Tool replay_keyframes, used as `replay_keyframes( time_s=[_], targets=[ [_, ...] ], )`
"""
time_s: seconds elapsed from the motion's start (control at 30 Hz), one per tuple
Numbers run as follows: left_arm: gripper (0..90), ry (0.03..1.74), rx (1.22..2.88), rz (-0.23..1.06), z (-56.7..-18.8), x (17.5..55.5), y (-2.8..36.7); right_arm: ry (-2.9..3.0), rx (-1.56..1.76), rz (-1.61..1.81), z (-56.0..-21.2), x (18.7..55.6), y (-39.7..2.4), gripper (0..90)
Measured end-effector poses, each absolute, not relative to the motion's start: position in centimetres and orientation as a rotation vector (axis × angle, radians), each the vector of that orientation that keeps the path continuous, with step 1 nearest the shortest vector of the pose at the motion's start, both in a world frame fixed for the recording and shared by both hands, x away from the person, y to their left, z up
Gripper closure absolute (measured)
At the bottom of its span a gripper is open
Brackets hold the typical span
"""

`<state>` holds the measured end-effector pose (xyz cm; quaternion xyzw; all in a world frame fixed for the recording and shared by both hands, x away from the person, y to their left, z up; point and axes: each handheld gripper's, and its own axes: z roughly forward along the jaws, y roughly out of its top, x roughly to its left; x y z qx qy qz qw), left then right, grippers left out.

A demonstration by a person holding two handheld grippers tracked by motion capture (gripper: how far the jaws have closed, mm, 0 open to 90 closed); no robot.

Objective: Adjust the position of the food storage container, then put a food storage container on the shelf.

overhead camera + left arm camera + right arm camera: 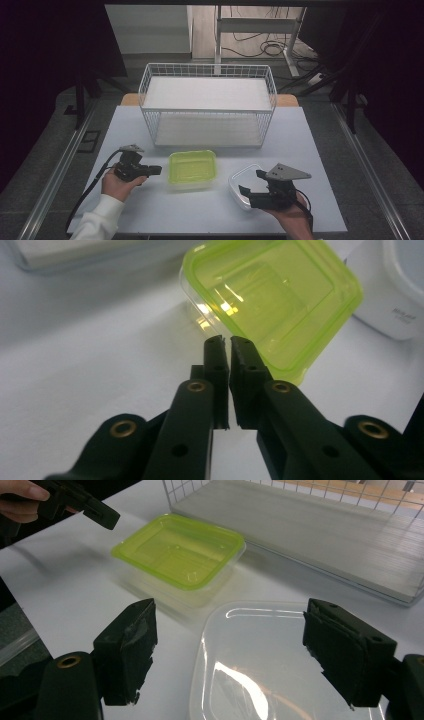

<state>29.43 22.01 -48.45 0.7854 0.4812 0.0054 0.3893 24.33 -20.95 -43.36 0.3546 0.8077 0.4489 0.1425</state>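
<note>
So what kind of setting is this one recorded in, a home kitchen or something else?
Probably a lab or recording studio, not a kitchen. The white table stands in a dark-curtained bay, loose cables trail across the floor behind it, and metal rails run along both sides. The wire rack and food containers look like staged props.

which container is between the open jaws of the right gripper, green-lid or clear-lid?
The clear-lidded container, nearest the person's right hand. The right gripper straddles it, jaws wide; the green-lidded container sits by the left gripper.
</note>
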Motion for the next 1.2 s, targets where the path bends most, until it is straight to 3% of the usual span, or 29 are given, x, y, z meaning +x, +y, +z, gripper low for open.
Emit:
replay_keyframes(
  time_s=[0.1,0.3,0.47,1.2],
  targets=[
    [79.1,1.234,1.953,0.013,-47.7,28.9,22.4,2.315,1.031,1.332,-43.1,24.3,-20.8,22.0],
    [46.4,1.241,1.849,-0.001,-46.6,28.0,23.1,2.344,1.046,1.363,-42.6,24.9,-20.3,23.2],
    [34.2,1.224,1.845,0.033,-46.1,27.4,23.5,2.352,1.085,1.347,-42.7,25.5,-20.4,24.5],
    [25.7,1.234,1.802,0.02,-45.1,27.3,22.7,2.404,1.171,1.356,-42.2,26.8,-20.1,27.7]
  ],
)
